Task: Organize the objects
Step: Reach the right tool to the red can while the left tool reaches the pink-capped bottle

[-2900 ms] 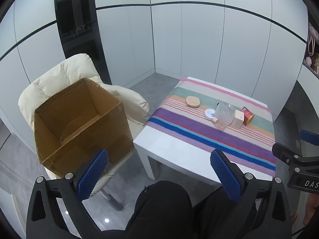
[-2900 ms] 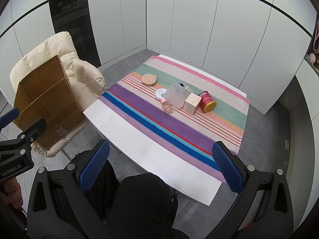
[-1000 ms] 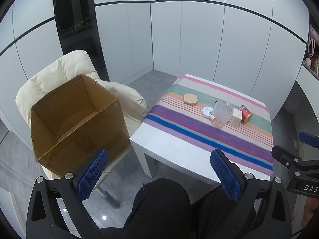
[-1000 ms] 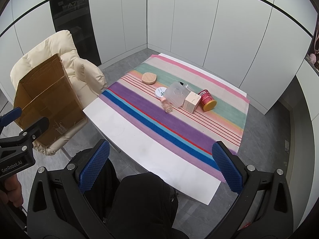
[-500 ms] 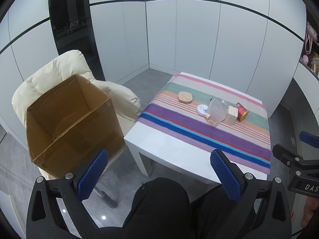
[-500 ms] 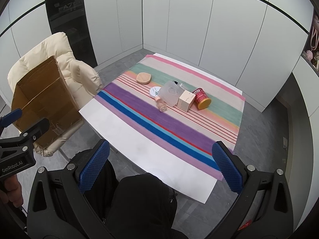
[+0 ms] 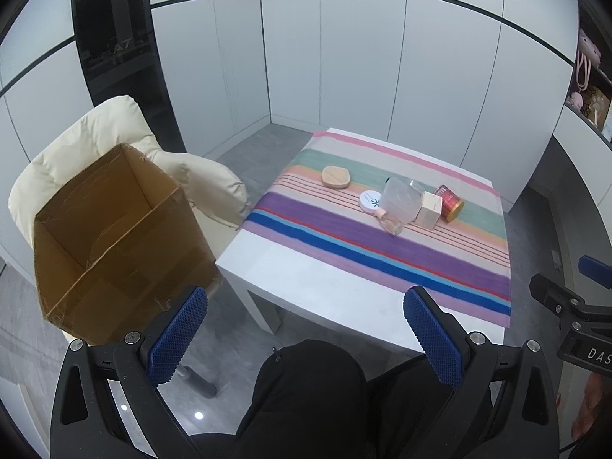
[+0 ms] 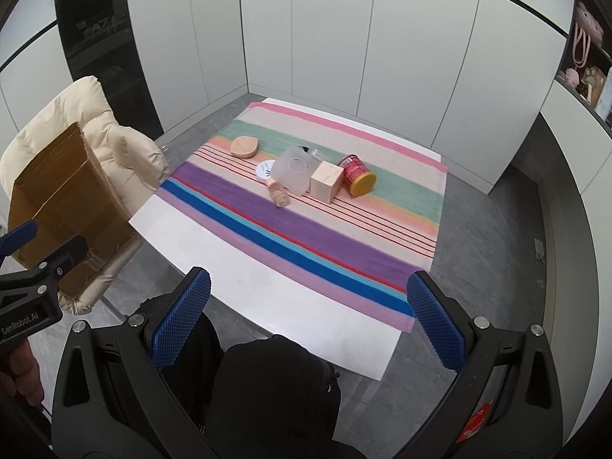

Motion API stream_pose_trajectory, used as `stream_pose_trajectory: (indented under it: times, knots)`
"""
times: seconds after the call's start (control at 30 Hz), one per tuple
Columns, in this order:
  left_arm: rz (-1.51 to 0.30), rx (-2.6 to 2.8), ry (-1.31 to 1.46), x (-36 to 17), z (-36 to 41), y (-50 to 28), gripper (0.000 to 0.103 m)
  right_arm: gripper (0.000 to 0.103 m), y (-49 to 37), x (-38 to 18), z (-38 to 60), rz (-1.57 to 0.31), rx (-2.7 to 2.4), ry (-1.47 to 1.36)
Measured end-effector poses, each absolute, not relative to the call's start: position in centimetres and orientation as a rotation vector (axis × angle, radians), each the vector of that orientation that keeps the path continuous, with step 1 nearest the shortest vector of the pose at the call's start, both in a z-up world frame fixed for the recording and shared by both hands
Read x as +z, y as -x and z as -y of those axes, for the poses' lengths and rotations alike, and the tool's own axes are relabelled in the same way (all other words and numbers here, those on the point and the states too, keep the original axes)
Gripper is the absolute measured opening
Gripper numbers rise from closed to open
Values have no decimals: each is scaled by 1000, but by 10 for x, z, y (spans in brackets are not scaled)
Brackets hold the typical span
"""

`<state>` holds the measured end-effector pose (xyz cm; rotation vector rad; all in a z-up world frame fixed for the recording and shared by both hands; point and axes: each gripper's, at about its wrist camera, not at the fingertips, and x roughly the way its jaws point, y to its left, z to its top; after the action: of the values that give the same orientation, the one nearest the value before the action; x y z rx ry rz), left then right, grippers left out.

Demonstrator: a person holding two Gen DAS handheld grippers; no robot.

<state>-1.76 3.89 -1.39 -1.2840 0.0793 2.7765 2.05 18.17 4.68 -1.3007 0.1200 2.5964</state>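
Six small items cluster at frame centre on the striped cloth: one round wooden compact, one white round compact, one clear squarish container, one small pink bottle lying on its side, one beige box, one red can tipped over with its yellow end facing out. Container, box and can sit touching in a row; bottle just in front of the container; wooden compact a bit apart, up-left. Cloth covers most of one white table. One open cardboard box sits on one cream chair at frame left, looks empty. Left gripper and right gripper both at frame bottom, fingers spread wide, nothing between them, well short of the items. Dark clothing of the person below both.
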Motion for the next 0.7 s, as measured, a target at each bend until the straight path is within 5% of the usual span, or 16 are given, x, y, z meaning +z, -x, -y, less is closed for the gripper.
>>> stream_pose_trajectory:
  times: [0.7]
  knots:
    - [-86,2712,1350,-39,-97,79,103,103,9,21,-244,-216,2519,1332]
